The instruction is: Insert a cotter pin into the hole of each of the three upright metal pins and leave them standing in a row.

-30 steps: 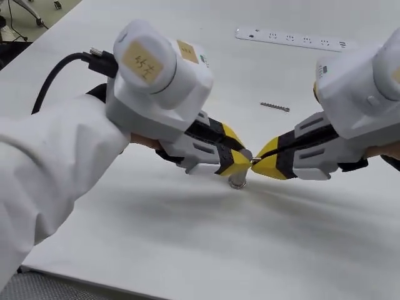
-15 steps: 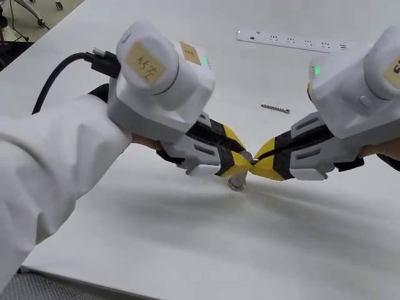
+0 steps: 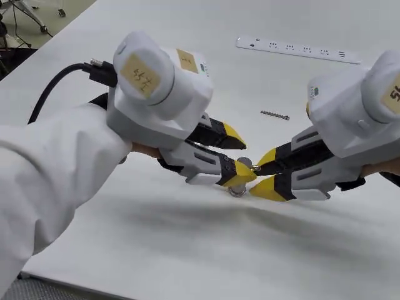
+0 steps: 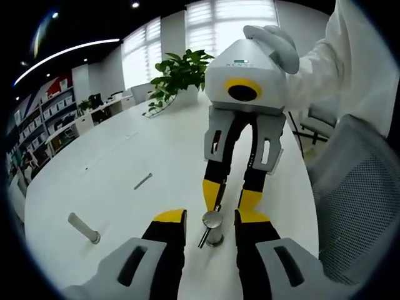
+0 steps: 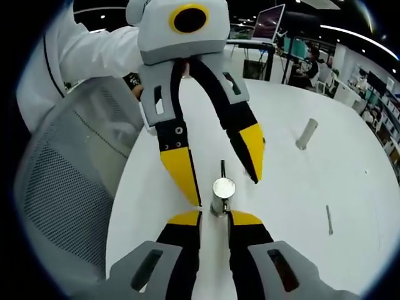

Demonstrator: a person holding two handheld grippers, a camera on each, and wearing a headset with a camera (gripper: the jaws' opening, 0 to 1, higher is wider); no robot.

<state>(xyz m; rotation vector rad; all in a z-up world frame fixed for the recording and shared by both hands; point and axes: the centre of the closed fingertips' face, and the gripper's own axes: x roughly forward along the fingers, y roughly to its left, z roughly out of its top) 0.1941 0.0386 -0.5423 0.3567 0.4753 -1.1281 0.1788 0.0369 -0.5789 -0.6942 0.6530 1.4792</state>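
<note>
Two metal pins: one upright pin (image 3: 237,189) and one lying pin (image 4: 83,228), well apart from it on the single table (image 3: 187,250). Two cotter pins: one cotter pin (image 4: 204,235) at the upright pin itself, and one loose cotter pin (image 3: 275,115) lying flat beyond it. Two grippers, the left gripper (image 3: 248,161) and the right gripper (image 3: 256,179), flank the upright pin. One power strip (image 3: 297,49) lies far beyond it. One potted plant (image 4: 178,72) stands farther off.

Upright pin (image 4: 213,225) stands on the table (image 3: 187,250) between left claw (image 3: 248,161) and right claw (image 3: 254,178).
</note>
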